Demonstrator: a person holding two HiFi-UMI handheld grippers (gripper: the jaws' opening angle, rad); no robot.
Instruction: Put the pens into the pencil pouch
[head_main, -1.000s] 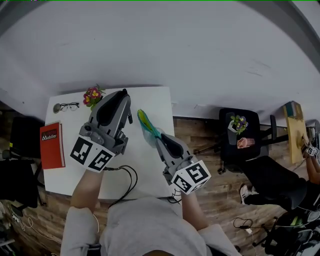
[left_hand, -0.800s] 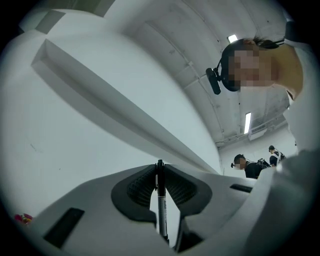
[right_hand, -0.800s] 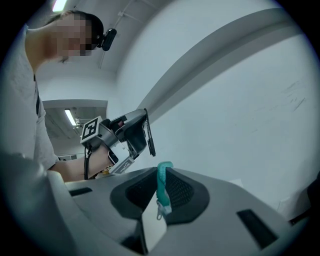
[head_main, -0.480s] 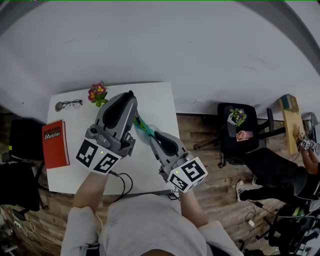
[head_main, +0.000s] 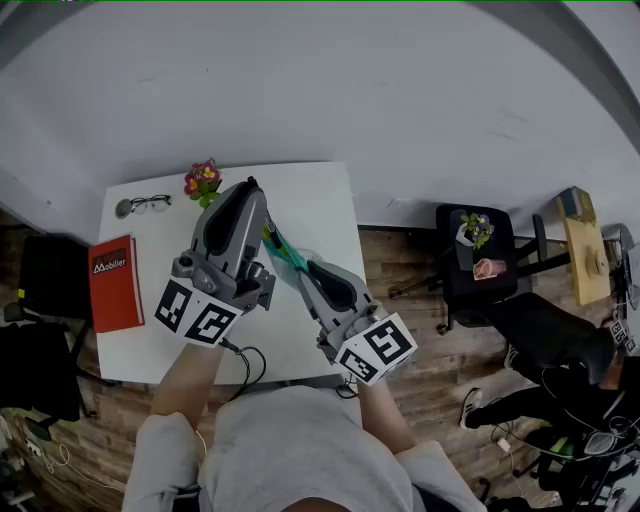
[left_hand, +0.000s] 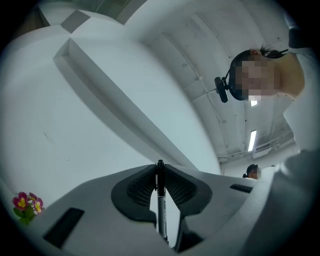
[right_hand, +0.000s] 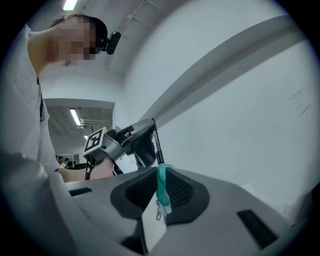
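Black pen (left_hand: 161, 210) pinched between the left gripper (left_hand: 160, 167) jaws. Teal pouch (right_hand: 161, 186) rim clamped in the right gripper (right_hand: 162, 172) — pen just beside it.

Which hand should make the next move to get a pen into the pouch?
Left. The left gripper is shut on a pen and sits near the pouch. The right gripper is shut on the pouch's teal edge, so it should only hold.
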